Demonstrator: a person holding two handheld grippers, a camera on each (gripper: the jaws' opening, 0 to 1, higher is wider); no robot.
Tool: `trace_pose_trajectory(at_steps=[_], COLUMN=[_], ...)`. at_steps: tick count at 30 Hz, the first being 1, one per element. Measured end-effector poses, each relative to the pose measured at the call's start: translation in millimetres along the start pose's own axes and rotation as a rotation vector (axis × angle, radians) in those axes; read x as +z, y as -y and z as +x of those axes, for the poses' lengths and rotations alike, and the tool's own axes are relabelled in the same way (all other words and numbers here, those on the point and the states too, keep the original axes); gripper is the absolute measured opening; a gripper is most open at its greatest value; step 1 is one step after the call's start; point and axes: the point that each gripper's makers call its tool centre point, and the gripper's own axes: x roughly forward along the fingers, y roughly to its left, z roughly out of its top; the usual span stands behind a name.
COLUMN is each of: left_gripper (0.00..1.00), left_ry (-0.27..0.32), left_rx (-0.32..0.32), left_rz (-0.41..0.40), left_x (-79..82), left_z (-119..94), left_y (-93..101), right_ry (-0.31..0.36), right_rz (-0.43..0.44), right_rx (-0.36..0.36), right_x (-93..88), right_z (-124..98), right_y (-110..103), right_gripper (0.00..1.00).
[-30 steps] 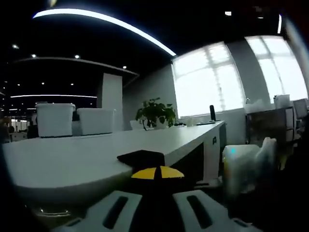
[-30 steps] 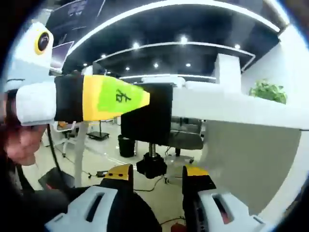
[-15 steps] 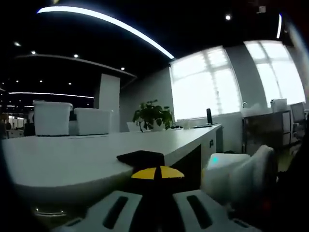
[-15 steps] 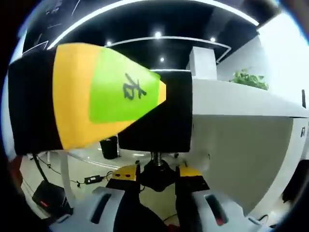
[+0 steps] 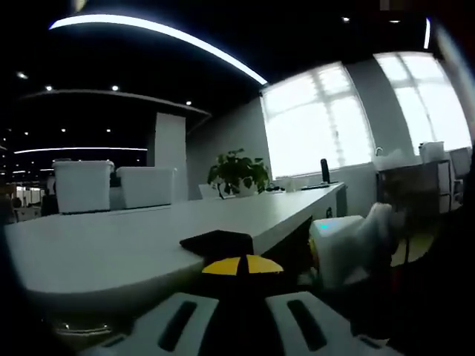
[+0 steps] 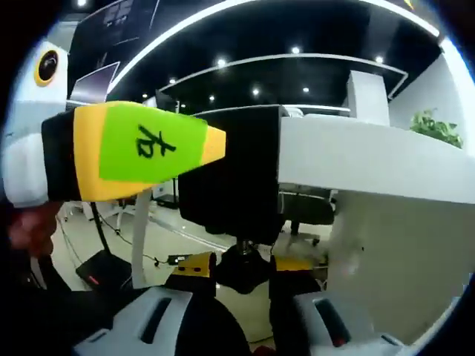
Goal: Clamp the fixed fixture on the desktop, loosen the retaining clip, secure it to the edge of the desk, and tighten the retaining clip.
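Observation:
A black fixture point(image 5: 217, 240) sits over the edge of the white desk point(image 5: 111, 245), and my left gripper point(image 5: 243, 265) is shut on it, yellow tips together. In the right gripper view the same fixture point(image 6: 237, 185) straddles the desk edge point(image 6: 356, 159). The left gripper point(image 6: 200, 144), with its yellow and green finger, comes in from the left onto it. Below the fixture hangs the retaining clip's black knob point(image 6: 242, 273), and my right gripper point(image 6: 243, 263) is shut on it from both sides. The right gripper's white body point(image 5: 343, 248) appears beyond the desk edge.
Two white bins point(image 5: 82, 184) and a potted plant point(image 5: 237, 172) stand far back on the desk, before bright windows. Under the desk are a white leg point(image 6: 139, 237), an office chair point(image 6: 304, 209) and floor cables point(image 6: 96, 271). A hand point(image 6: 33, 226) holds the left gripper.
My right gripper rose to the knob under the fixture and its jaws narrowed onto it. The left gripper kept its hold on the fixture at the desk edge.

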Motion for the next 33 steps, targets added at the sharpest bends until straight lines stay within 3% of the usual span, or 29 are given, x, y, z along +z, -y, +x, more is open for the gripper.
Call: trace_pose_trajectory(at_steps=[10,16,28,33], left_gripper=[0.01,0.01,0.01,0.01], left_ry=[-0.038,-0.062,-0.074,-0.069], left_rx=[0.017,0.021,0.022,0.015], left_rz=[0.039,0.049,0.054,0.051], left_x=[-0.4,-2.1,0.7,0.6], left_z=[-1,-2,-2,-3], left_y=[4.3,5.3,8.4,8.4], right_ry=[-0.001,0.0,0.051,0.044], right_rz=[-0.017,-0.053,-0.05,-0.071], right_rx=[0.271,0.371,0.459,0.411], right_x=[-4.3,-5.6,-2.3,-2.9], right_z=[3,3,-3,-5], right_y=[-11,-14,-23,-22], right_gripper=[0.24,0.25,0.25,0.26])
